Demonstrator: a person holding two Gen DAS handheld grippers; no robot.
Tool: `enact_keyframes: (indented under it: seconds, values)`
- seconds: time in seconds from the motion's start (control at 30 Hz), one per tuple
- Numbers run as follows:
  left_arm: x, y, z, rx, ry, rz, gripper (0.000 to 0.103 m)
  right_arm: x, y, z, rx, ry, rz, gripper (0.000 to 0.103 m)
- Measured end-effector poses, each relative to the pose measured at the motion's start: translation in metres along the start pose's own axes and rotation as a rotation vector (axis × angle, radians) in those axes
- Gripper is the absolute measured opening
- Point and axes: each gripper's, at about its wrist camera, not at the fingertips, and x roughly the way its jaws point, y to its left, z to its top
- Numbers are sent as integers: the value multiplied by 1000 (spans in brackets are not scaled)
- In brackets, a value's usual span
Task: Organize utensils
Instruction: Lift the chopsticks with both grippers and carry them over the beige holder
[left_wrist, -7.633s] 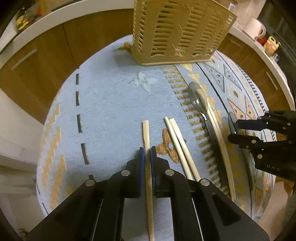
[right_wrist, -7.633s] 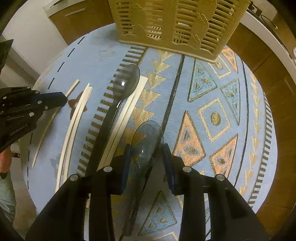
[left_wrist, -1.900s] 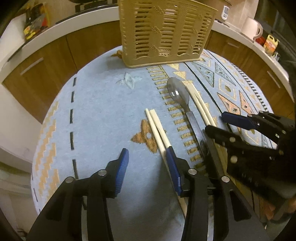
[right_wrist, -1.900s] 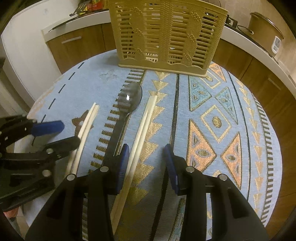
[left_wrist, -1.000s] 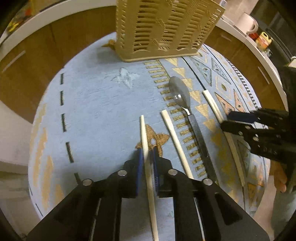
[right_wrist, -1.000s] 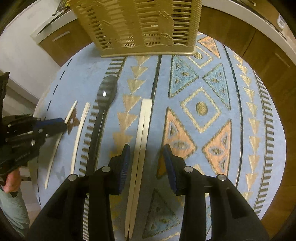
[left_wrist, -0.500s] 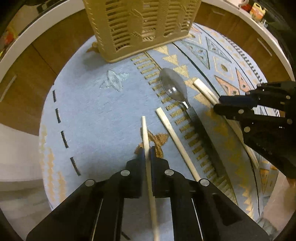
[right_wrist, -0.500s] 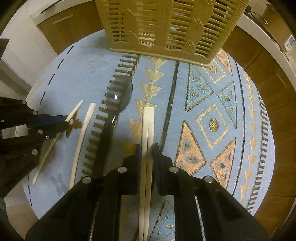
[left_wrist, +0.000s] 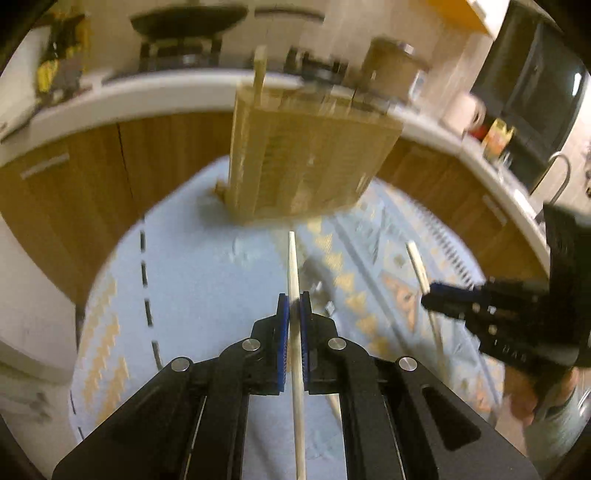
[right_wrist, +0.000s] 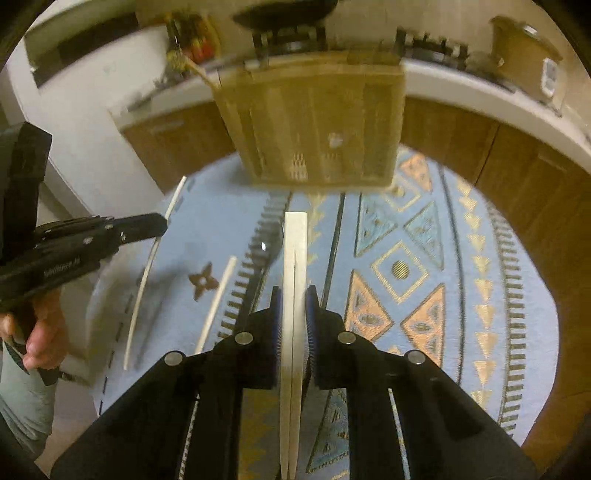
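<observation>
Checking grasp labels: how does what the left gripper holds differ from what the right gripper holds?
Count: the left gripper is shut on a single chopstick; the right gripper is shut on a chopstick pair lying side by side.
Width: the single chopstick looks thin; the chopstick pair forms a wider band, so the right jaws stand further apart.
Shared: both are pale sticks, lifted off the tablecloth and pointing toward the beige basket.

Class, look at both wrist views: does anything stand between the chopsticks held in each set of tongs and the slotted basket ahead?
Nothing visible does. The left tongs hold one chopstick, the right tongs a pair; open cloth lies before the basket.
</observation>
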Motion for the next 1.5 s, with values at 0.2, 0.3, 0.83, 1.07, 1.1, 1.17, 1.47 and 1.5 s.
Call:
enact_keyframes:
  seconds: [0.2, 0.3, 0.83, 1.07, 1.1, 1.17, 1.47, 1.5]
  values:
    - [-34, -24, 7, 16, -174, -16, 3, -39, -7, 0, 60, -180, 68, 11]
    - [-51, -35, 17, 22, -262, -7, 3, -57, -6, 5, 62, -242, 83, 11]
    - [-95, -50, 109, 18, -634, 51, 4, -76, -23, 107, -3, -508, -37, 11]
    - [-85, -39, 148, -10, -727, 100, 4, -73, -37, 165, 26, -618, -115, 11]
    - [-83, -36, 153, -20, -735, 96, 4, -73, -39, 169, 32, -632, -125, 11]
    - [-78, -32, 161, -30, -749, 103, 4, -71, -45, 181, 48, -663, -135, 11]
    - [-51, -20, 181, -54, -792, 167, 4, -50, -72, 204, 135, -794, -111, 11]
    - [-49, -19, 181, -58, -797, 172, 4, -45, -75, 205, 142, -795, -120, 11]
